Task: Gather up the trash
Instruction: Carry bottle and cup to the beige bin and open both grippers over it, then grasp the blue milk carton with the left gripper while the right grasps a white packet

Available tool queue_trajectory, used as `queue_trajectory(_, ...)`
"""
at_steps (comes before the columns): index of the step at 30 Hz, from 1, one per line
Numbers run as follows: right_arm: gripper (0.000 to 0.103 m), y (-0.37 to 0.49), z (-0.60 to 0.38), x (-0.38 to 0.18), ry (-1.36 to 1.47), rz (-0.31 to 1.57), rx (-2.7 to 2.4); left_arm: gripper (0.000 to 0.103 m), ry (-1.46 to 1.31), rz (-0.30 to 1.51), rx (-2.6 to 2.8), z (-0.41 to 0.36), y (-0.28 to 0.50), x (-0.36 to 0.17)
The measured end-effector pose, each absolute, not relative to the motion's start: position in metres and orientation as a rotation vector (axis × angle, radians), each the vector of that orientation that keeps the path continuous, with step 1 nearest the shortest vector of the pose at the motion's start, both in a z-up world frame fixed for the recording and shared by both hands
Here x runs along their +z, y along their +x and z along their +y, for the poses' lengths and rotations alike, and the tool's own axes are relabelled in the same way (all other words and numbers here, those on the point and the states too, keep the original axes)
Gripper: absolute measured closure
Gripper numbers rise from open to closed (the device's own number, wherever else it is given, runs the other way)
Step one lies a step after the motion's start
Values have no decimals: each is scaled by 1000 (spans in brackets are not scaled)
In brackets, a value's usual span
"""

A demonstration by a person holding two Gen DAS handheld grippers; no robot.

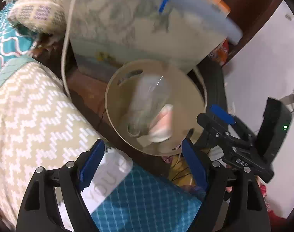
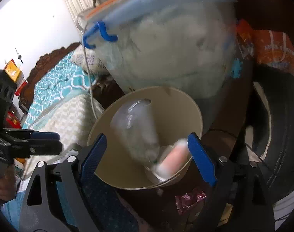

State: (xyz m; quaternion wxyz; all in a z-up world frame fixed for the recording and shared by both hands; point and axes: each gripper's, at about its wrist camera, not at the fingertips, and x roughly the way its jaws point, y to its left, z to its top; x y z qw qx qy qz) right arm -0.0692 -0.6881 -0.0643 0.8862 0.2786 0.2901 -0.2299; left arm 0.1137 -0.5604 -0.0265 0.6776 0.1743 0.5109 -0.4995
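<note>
The right tool [image 2: 145, 157] stands spread wide with nothing between its blue pads; it hangs just over the near rim of the bin [image 2: 193, 104]. The left tool [image 1: 142, 162] is likewise released and empty, its pads apart above a blue quilted cloth [image 1: 145, 201] and a white sheet with lettering [image 1: 108, 176], with the bin just ahead of it. In the left view the right tool shows at the right edge, beside the bin.

Inside the bin lies a clear plastic bottle [image 2: 135, 129], tilted, neck down toward the floor of the bin, and touching it a pale pink-and-white piece [image 2: 174, 158] too blurred to name. Both look smeared, so they may be in mid-fall or just settling; the pictures do not say which.

So part of the job appears done: at least two bits of trash are in the bin, and neither tool carries anything. What is left is less sure. A crumpled pink wrapper [image 2: 189, 198] lies on the floor just beside the bin's base and looks like a fair next candidate. Behind the bin a lidded storage tub [image 2: 166, 54] and, to the left, the bed [image 1: 36, 104] with its zigzag cover seem no part of the trash.
</note>
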Motion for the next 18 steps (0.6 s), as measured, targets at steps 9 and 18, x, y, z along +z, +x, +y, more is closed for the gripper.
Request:
queue_trajectory(9,34,-92,-654,-36,657,495,-382,25,259,1021,-1115,-424,84,16)
queue_trajectory(18,37,-28,-559,-35,696,548,-133,25,158,1019,-898,-249,86,9)
